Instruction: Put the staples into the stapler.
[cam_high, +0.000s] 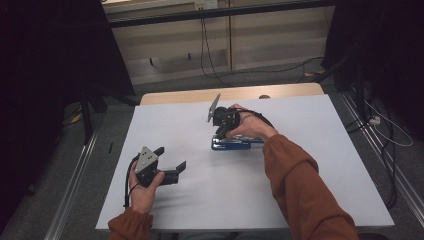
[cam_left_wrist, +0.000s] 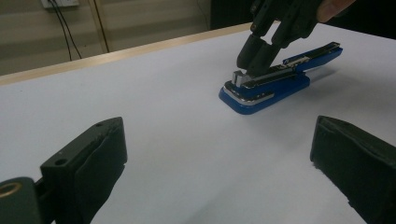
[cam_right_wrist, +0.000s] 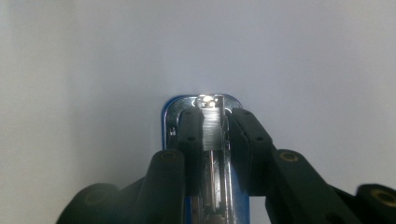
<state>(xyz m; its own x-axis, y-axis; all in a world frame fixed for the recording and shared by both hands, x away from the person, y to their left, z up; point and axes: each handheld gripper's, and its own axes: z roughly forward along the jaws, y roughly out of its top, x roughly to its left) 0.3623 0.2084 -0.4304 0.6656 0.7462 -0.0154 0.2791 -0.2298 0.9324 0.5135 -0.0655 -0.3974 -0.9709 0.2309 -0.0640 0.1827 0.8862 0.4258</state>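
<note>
A blue stapler (cam_high: 235, 144) (cam_left_wrist: 275, 84) with a shiny metal magazine lies flat near the middle of the white table (cam_high: 210, 200). My right gripper (cam_high: 220, 135) (cam_left_wrist: 252, 63) points down onto its front end. In the right gripper view its jaws (cam_right_wrist: 212, 114) sit on either side of the stapler's (cam_right_wrist: 212, 135) metal magazine, and the pads look pressed against it. My left gripper (cam_high: 171, 157) (cam_left_wrist: 219, 126) rests low at the table's near left. Its jaws are wide open with nothing between them, and they face the stapler from a distance.
A strip of bare wood (cam_high: 200, 94) shows along the table's far edge. Cables (cam_high: 205, 45) hang from the back wall and run over the floor. Metal rails (cam_high: 75, 175) line the floor on both sides. Dark curtains close in left and right.
</note>
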